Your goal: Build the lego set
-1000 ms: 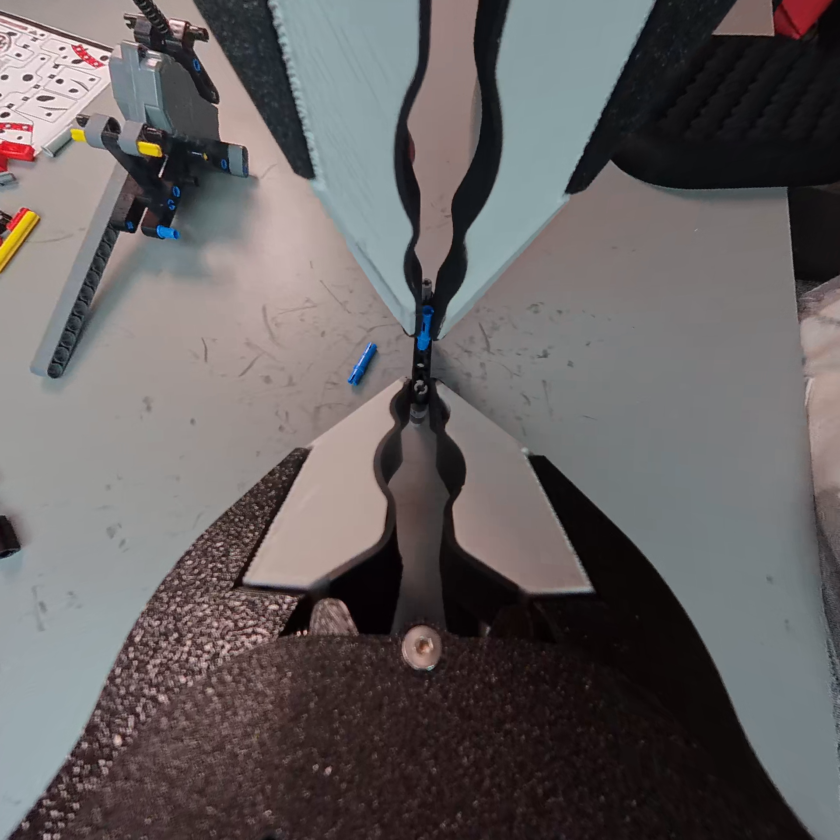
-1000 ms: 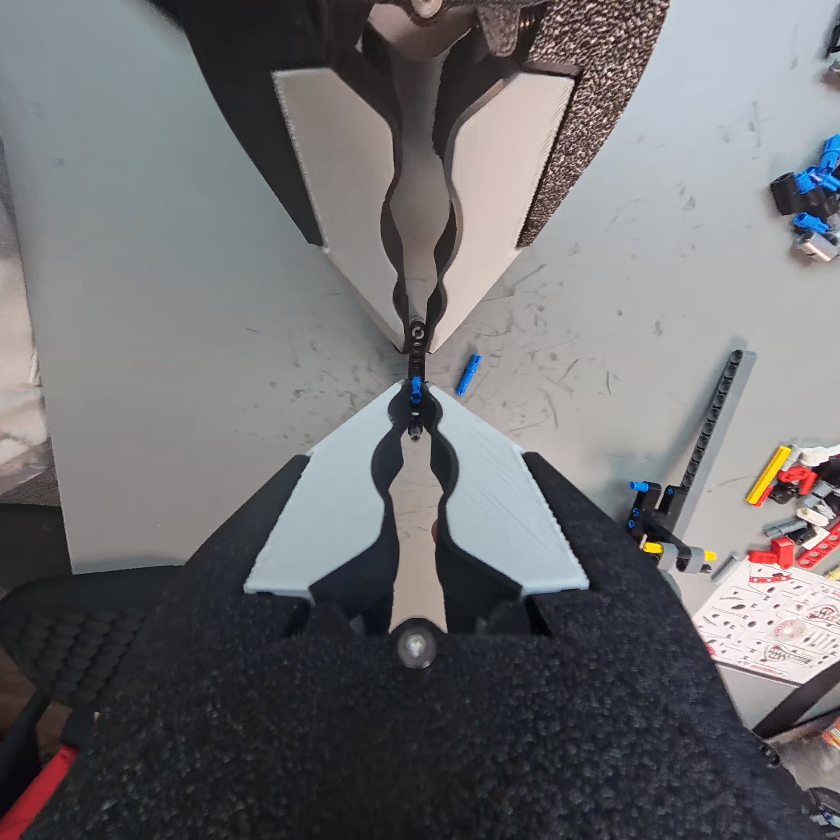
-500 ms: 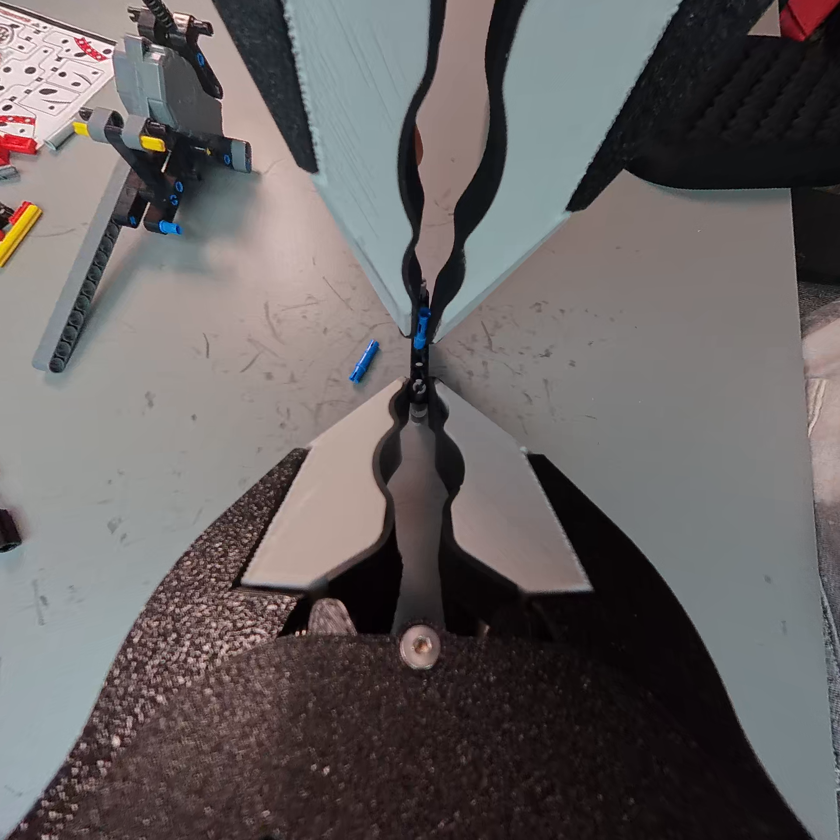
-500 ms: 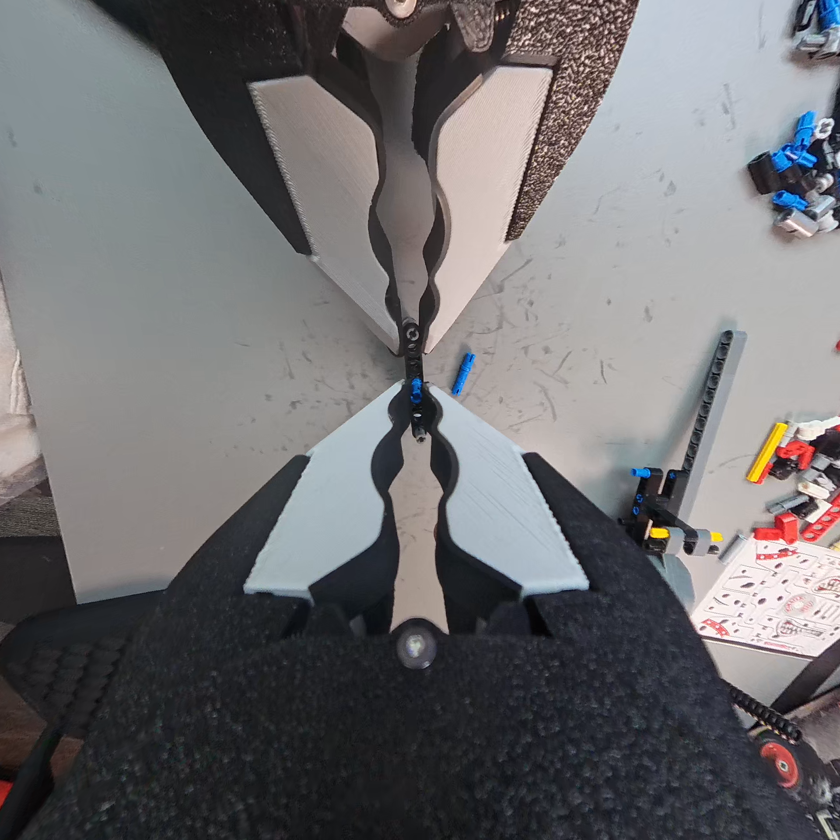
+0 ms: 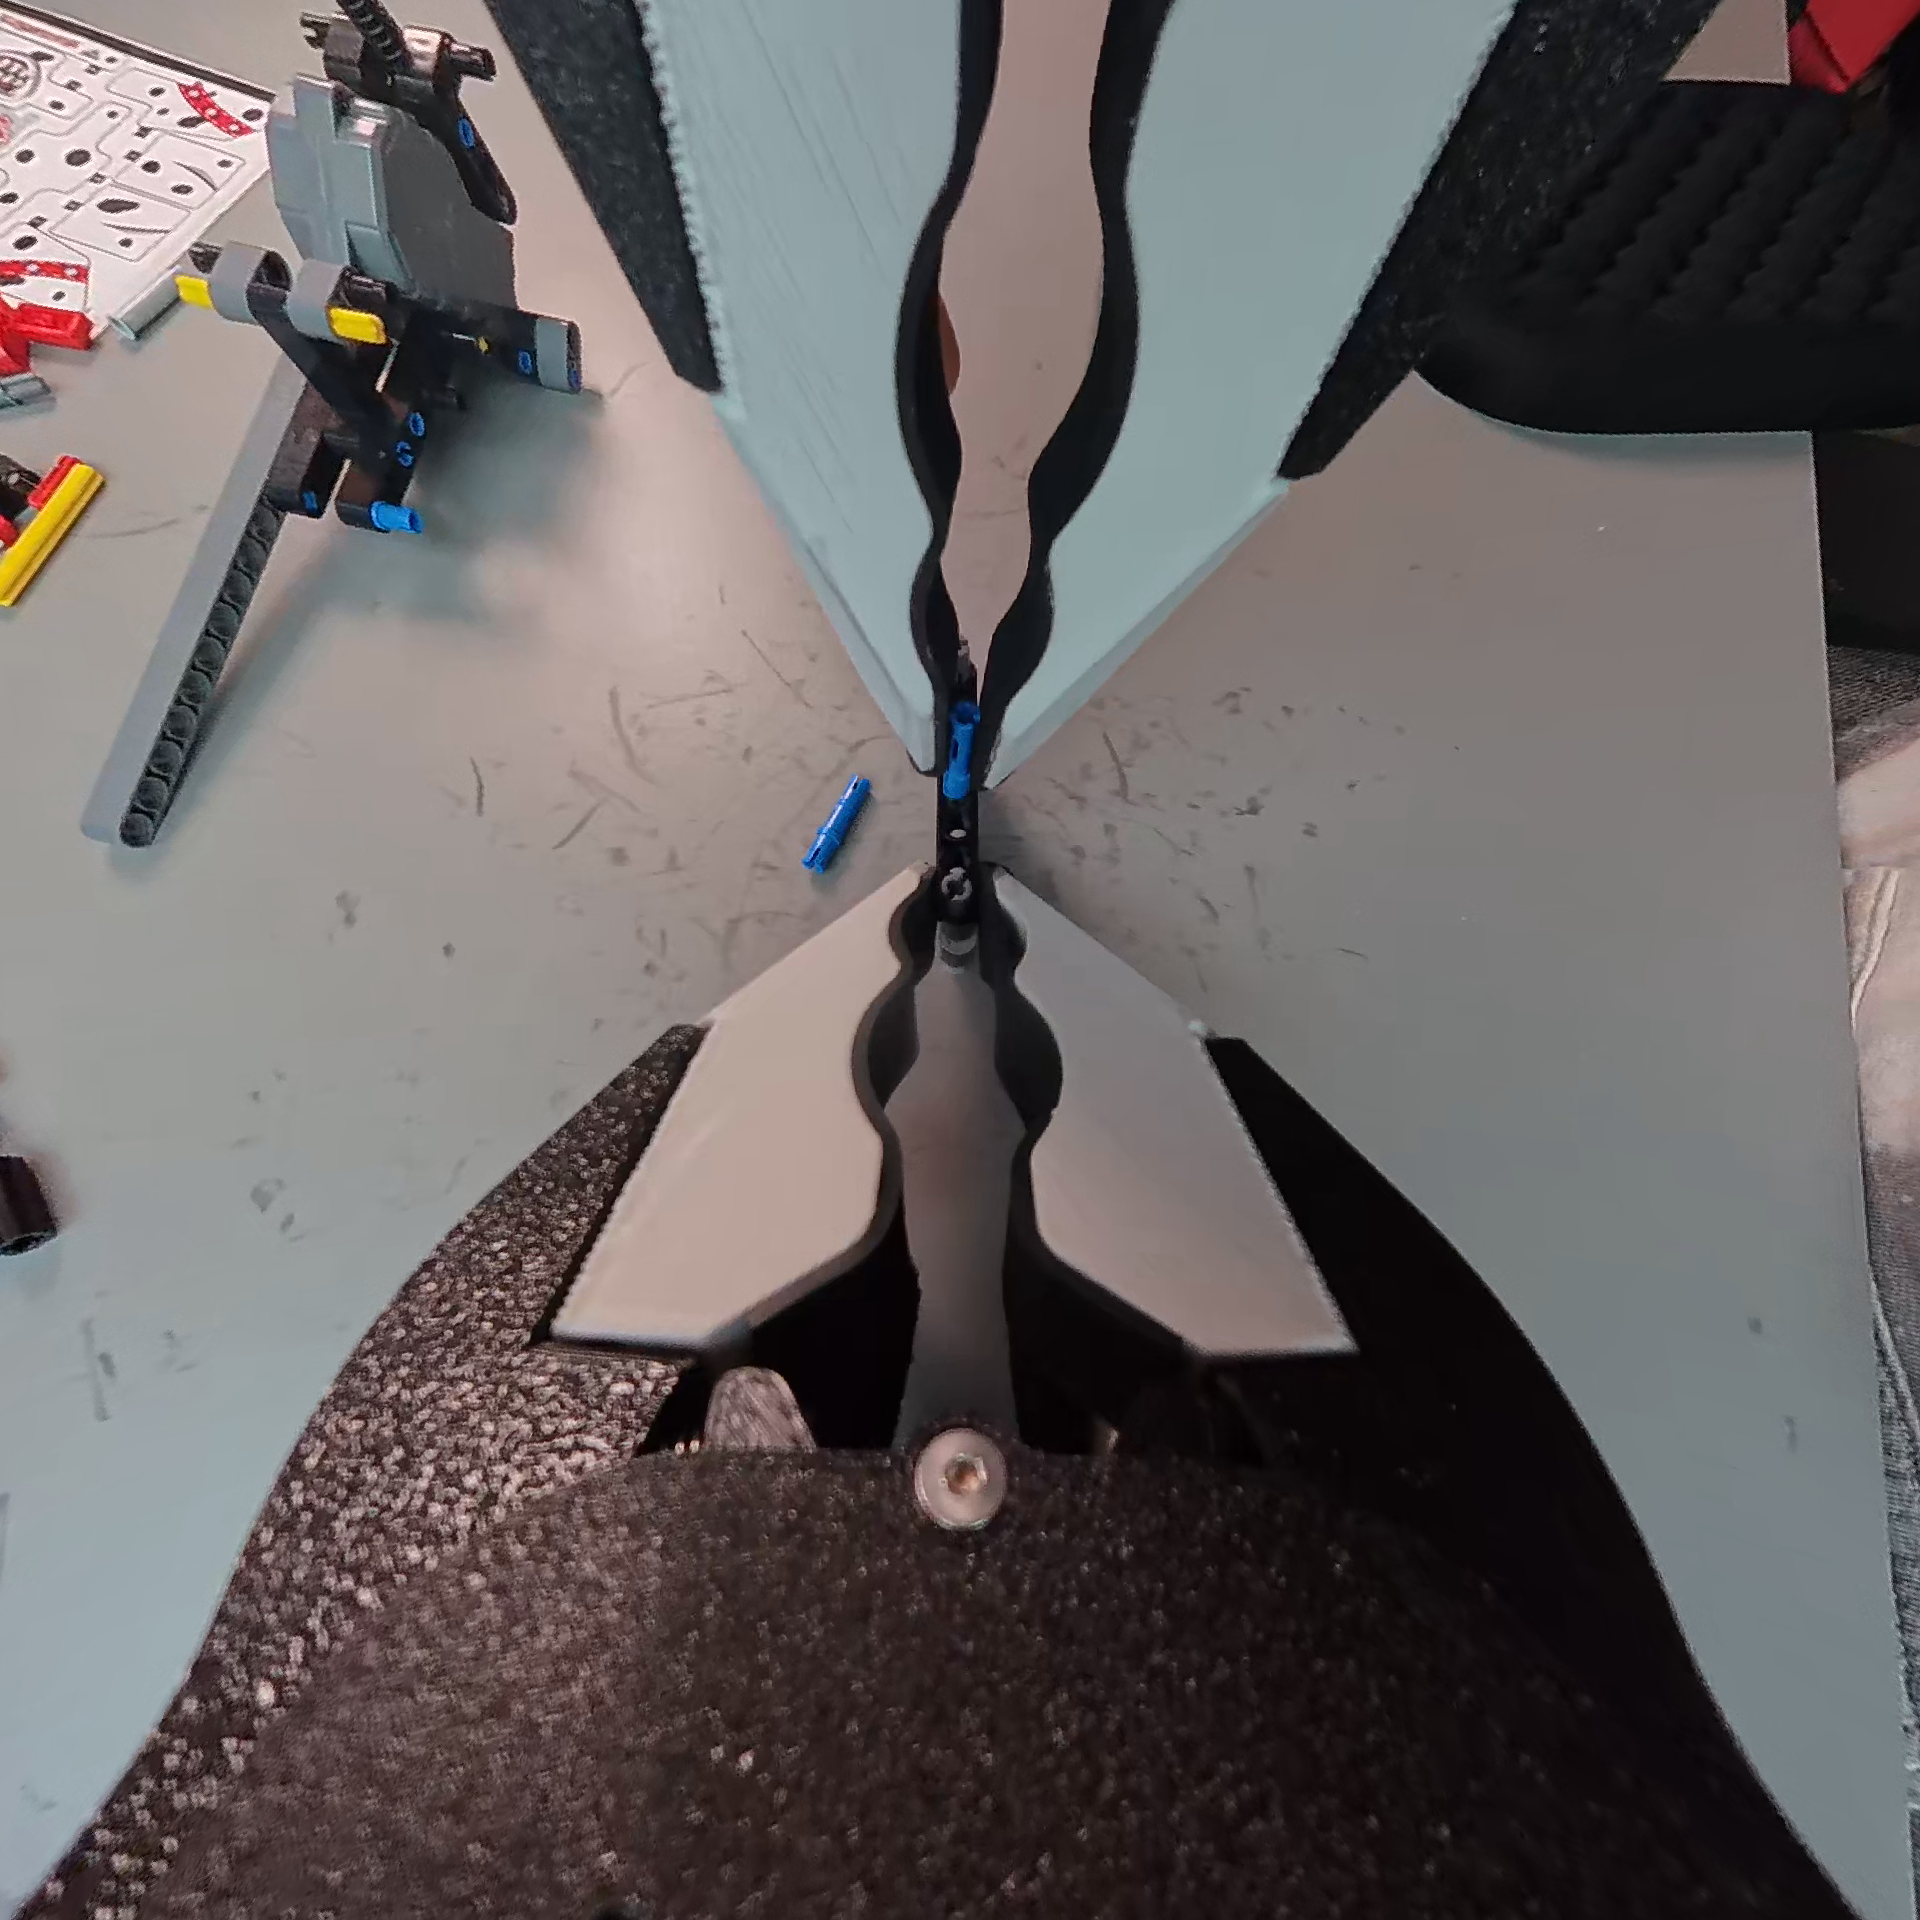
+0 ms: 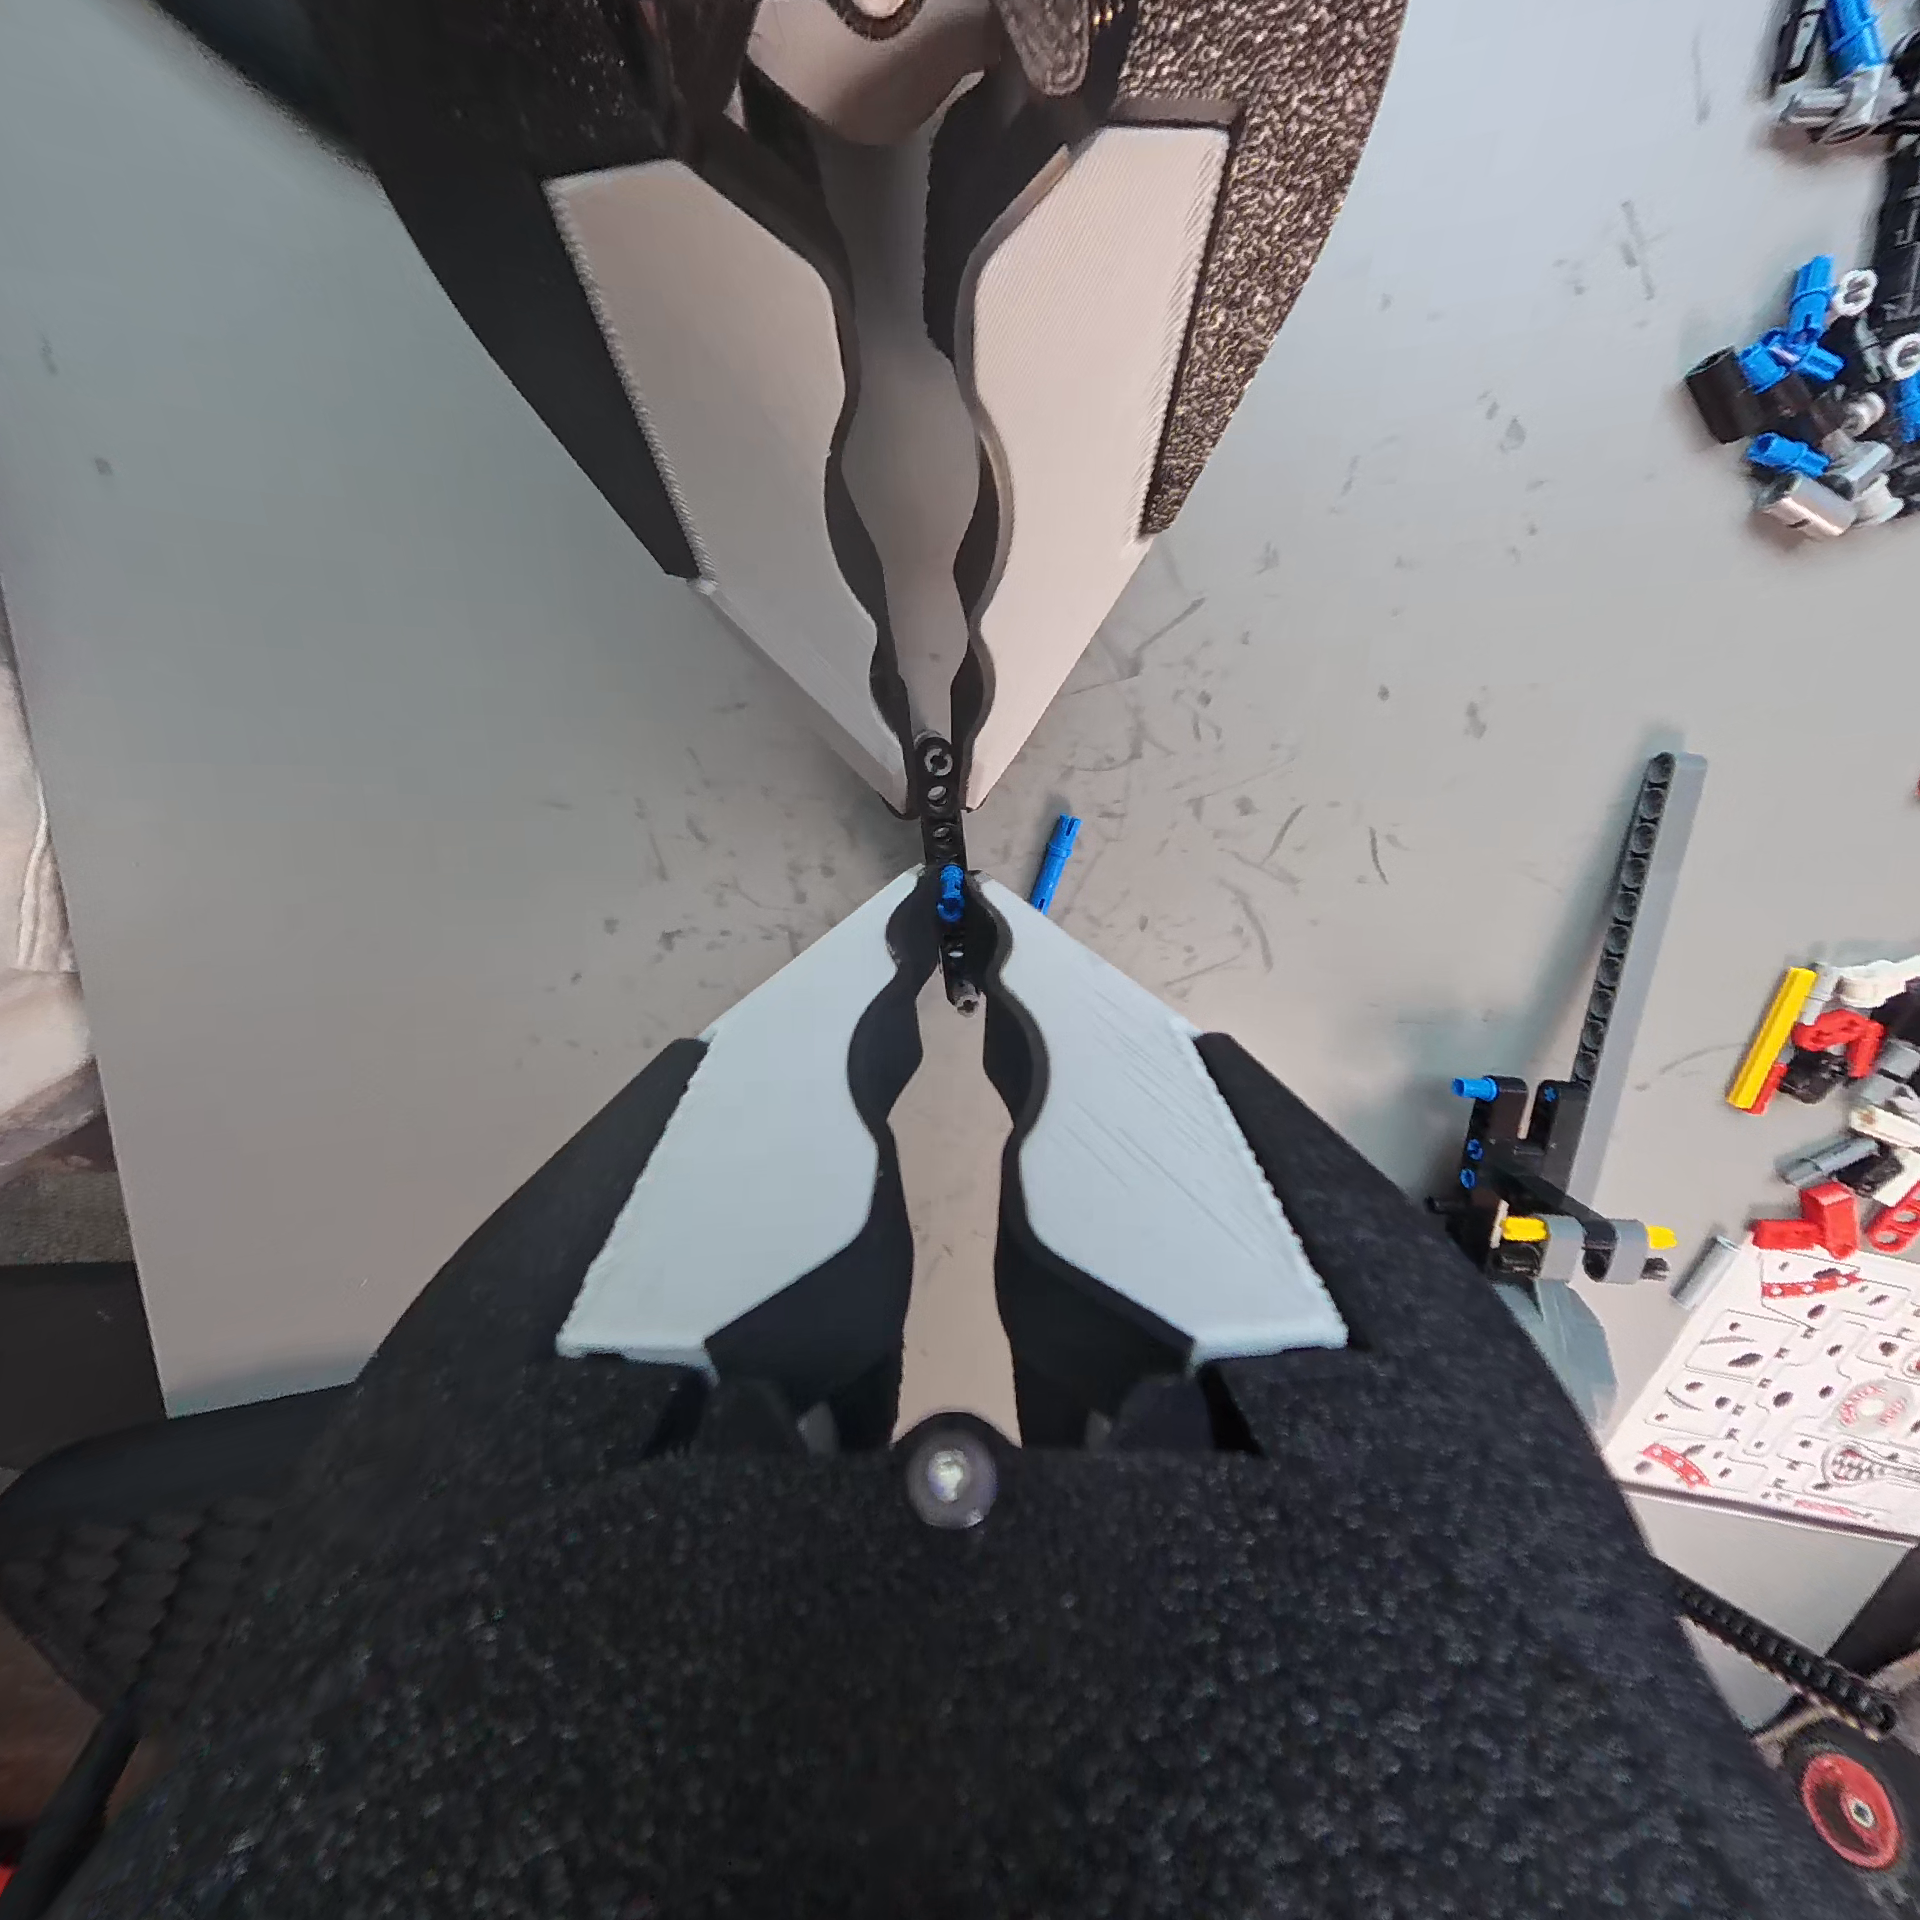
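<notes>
The grey table [image 5: 1455, 935] is scuffed and largely bare in the middle; a dark chair [image 5: 1714, 239] sits beyond its edge. A half-built model [image 5: 353, 343] lies well off to one side near the instruction sheet [image 6: 1787, 1392] and loose parts [image 6: 1829, 416].

Over the last second little has shifted: both tools stay tip to tip, closed on opposite ends of one black beam [image 6: 940, 821]. The left gripper [image 5: 958, 896] pinches its plain end, the right gripper [image 6: 951, 914] the end carrying a blue pin [image 6: 949, 894]. The pin is probably being seated. A spare pin [image 5: 836, 824] lies just beside them.
</notes>
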{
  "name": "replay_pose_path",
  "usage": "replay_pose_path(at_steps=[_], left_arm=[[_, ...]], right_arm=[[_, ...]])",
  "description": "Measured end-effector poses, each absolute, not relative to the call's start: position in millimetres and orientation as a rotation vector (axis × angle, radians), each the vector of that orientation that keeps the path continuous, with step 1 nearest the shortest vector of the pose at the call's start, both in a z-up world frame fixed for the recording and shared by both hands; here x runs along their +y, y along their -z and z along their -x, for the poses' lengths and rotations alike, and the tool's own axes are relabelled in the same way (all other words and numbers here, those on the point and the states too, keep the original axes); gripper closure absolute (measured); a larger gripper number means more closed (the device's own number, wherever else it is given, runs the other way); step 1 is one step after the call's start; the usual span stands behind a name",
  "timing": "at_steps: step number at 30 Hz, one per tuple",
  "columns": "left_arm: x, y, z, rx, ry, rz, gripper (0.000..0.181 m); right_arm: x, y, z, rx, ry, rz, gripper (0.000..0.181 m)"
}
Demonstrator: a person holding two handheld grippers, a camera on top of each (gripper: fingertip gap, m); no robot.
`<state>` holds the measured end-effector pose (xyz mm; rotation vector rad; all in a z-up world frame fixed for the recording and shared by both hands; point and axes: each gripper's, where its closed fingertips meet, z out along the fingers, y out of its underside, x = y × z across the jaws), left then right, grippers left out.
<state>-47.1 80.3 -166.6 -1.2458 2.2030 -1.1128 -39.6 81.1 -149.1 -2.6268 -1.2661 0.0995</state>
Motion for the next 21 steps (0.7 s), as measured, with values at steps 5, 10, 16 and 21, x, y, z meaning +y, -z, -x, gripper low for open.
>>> replay_pose_path(at_steps=[5, 10, 16, 21], left_arm=[[79.9, 166.7, 47.5, 2.208, 1.076, 1.227, 0.175], [79.6, 166.9, 48.1, 2.210, 1.080, 1.233, 0.175], [82.1, 166.9, 47.1, 2.199, 1.063, 1.252, 0.175], [78.7, 166.9, 49.3, 2.221, 1.076, 1.222, 0.174]], right_arm=[[80.2, 149.8, 41.9, -1.264, -0.116, 2.629, 0.178], [77.2, 150.7, 42.3, -1.329, -0.129, 2.622, 0.177], [76.8, 154.4, 41.7, -1.331, -0.114, 2.606, 0.177], [78.5, 157.5, 41.6, -1.346, -0.098, 2.591, 0.177]])
